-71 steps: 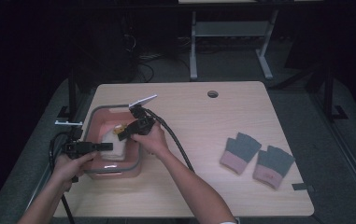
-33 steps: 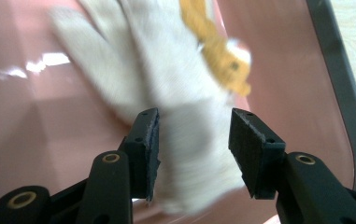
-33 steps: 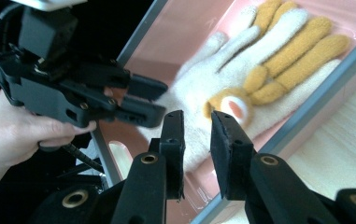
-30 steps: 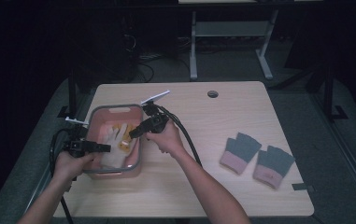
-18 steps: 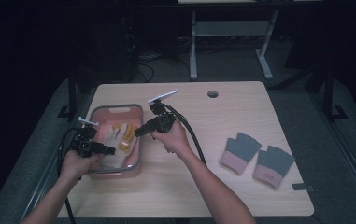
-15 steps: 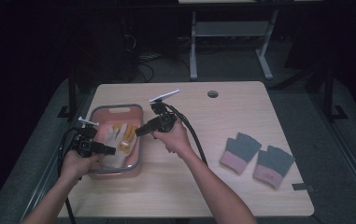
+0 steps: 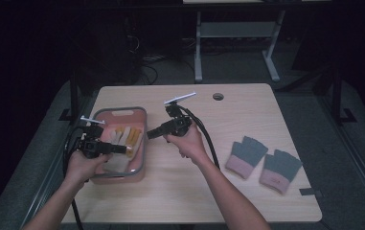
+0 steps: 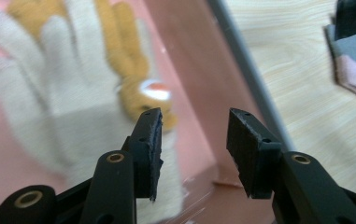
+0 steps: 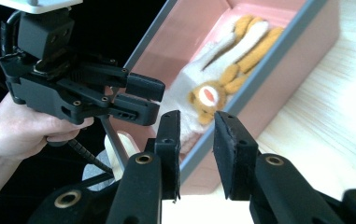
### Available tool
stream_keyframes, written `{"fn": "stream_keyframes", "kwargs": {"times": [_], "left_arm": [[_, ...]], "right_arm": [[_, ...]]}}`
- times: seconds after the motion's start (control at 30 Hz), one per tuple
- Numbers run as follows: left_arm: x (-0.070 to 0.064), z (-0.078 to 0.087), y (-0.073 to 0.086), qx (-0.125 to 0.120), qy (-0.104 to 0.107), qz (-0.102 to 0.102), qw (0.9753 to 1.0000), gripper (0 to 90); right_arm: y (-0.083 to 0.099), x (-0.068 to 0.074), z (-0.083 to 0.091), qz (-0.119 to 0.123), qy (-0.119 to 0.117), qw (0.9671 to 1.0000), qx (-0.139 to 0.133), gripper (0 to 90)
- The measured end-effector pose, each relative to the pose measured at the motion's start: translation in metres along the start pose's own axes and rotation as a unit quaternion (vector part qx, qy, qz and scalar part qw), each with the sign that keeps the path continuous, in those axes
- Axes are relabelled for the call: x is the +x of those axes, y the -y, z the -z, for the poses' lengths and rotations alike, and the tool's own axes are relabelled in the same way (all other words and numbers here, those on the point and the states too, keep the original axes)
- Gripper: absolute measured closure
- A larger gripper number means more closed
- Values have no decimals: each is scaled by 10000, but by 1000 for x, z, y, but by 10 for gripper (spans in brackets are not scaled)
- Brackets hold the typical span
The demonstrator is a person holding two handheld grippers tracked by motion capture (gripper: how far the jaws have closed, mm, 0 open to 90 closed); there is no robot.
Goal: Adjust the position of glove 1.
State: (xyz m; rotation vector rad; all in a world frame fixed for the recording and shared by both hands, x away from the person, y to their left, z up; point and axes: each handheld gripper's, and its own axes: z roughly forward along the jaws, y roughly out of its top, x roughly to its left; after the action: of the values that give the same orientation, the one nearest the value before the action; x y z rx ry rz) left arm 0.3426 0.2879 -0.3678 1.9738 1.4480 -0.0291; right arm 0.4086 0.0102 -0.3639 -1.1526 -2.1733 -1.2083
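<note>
A pink tray (image 7: 141, 143) with a grey rim stands near the left edge of the wooden table (image 7: 209, 191). In it lie a white glove (image 7: 120, 139) and an orange glove (image 7: 133, 138), side by side, fingers pointing toward the far end.

The left gripper (image 7: 125, 149) hangs over the tray, its jaws apart and empty. In the left gripper view (image 8: 194, 149) the white glove (image 8: 54, 98) spreads out beyond the left jaw, and the orange glove (image 8: 133, 70) lies partly on it, with a round white and orange patch at its cuff just past the jaw tips. Neither glove is between the jaws; whether the jaws touch the white glove cannot be told.

The right gripper (image 7: 149, 134) is held just outside the tray's right wall, pointing left at it. Its jaws stand a little apart with nothing between them. In the right gripper view (image 9: 196, 140) the tray's grey rim (image 9: 259, 74) runs behind the jaw gap, and both gloves lie beyond it, inside the tray.

The high view alone shows a pair of grey fingerless gloves with pink cuffs (image 7: 264, 160) lying well apart from the tray, at the right of the table. The left gripper view catches a blurred corner of them (image 8: 348, 65). The right gripper view shows the left gripper (image 9: 143, 100) side-on, held above the tray floor, with the person's hand (image 9: 21, 130) around its grip.
</note>
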Motion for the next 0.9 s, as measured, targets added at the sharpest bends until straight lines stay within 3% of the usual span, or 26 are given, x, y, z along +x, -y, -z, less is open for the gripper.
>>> {"fn": "stream_keyframes", "kwargs": {"times": [0.43,0.9], "left_arm": [[-27,-3,-9,-177,481,-171,9985,528],[-59,-16,-17,-174,763,-459,9959,518]], "right_arm": [[12,-13,29,-101,56,9998,-191,698],[34,-33,66,-336,228,9985,-374,687]]}}
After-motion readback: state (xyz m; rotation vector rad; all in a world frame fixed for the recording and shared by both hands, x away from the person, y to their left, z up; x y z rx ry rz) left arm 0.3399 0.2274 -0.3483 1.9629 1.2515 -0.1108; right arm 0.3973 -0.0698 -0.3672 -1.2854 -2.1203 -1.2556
